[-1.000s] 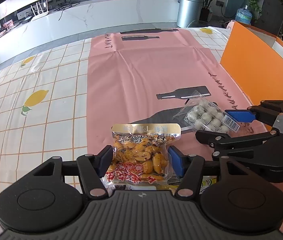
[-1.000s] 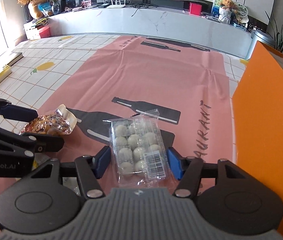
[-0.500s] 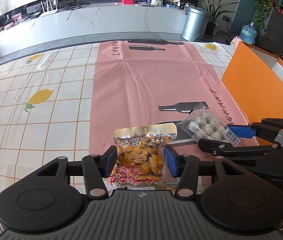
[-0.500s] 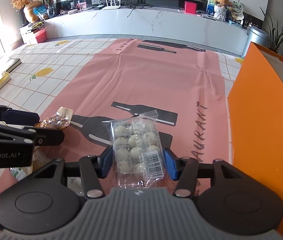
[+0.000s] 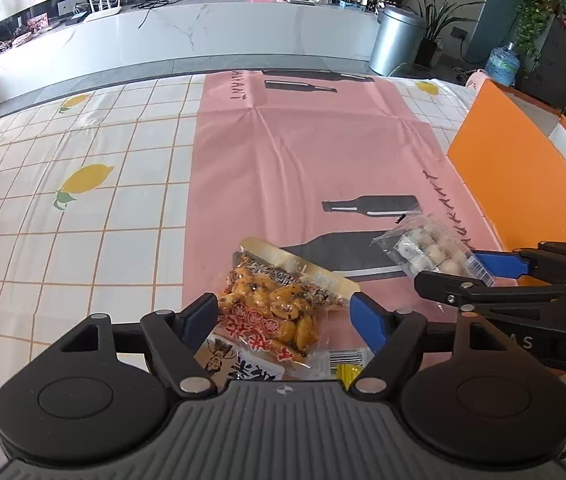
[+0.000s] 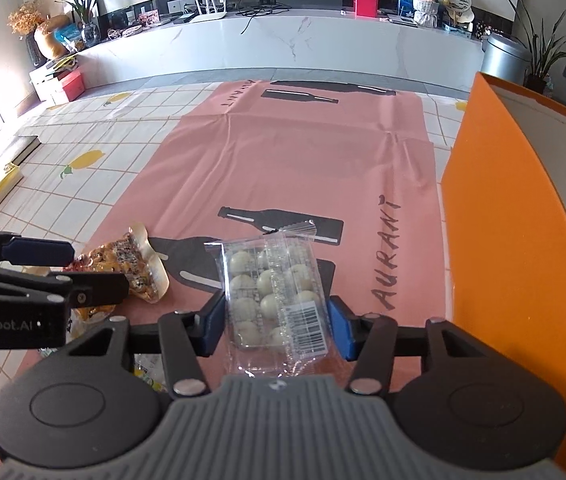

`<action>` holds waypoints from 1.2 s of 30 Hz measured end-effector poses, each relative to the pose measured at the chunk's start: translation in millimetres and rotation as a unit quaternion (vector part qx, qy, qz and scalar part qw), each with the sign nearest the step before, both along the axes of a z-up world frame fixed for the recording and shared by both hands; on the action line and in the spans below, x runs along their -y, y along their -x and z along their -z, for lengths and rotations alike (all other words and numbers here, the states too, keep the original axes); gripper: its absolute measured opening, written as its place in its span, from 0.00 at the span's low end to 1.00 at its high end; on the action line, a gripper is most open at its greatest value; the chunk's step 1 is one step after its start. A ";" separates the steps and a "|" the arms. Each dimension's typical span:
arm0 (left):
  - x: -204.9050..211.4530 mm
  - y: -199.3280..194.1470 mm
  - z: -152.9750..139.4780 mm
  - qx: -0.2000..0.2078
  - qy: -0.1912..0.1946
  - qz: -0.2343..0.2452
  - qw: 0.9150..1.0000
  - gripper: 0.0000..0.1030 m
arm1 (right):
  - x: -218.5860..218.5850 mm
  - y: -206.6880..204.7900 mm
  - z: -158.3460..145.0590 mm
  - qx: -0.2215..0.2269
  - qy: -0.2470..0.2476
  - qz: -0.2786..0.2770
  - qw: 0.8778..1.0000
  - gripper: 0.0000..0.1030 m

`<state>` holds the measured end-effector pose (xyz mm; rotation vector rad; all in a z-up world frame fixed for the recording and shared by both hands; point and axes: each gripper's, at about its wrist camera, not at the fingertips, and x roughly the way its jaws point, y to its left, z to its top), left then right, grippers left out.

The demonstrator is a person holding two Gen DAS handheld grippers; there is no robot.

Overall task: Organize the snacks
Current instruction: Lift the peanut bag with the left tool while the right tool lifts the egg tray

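The left claw (image 5: 283, 314) is spreading, its pads clear of the tilted bean packet (image 5: 271, 312) between them. The right claw (image 6: 275, 320) pinches the egg pack (image 6: 273, 292), long axis pointing away, orange box (image 6: 503, 240) close right.

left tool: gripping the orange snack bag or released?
Released, jaws opening. The left tool has a clear gap at its right pad, and the orange snack bag lies tilted between the fingers.

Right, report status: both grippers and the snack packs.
Left gripper jaws opening, orange snack bag loose between them. Right gripper clamped on clear pack of white balls. Orange box right of it, path clear.
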<state>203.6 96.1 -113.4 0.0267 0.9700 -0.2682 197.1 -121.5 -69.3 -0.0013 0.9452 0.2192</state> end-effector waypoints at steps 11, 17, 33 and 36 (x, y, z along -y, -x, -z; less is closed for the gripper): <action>13.8 -5.3 18.6 -0.003 -0.053 0.035 0.998 0.92 | 3.8 -0.4 12.9 -0.012 -0.012 -0.006 1.000 0.50; 13.6 -3.3 23.7 0.019 -0.053 0.040 0.998 0.94 | 5.5 0.4 13.8 -0.009 -0.018 -0.010 1.000 0.51; 12.2 -0.8 13.4 0.038 -0.050 0.028 0.998 0.55 | 13.1 1.3 12.5 -0.012 -0.040 -0.005 0.999 0.51; 12.0 1.8 6.8 0.045 -0.040 0.022 0.998 0.52 | 13.7 1.7 9.4 -0.009 -0.040 -0.003 0.999 0.50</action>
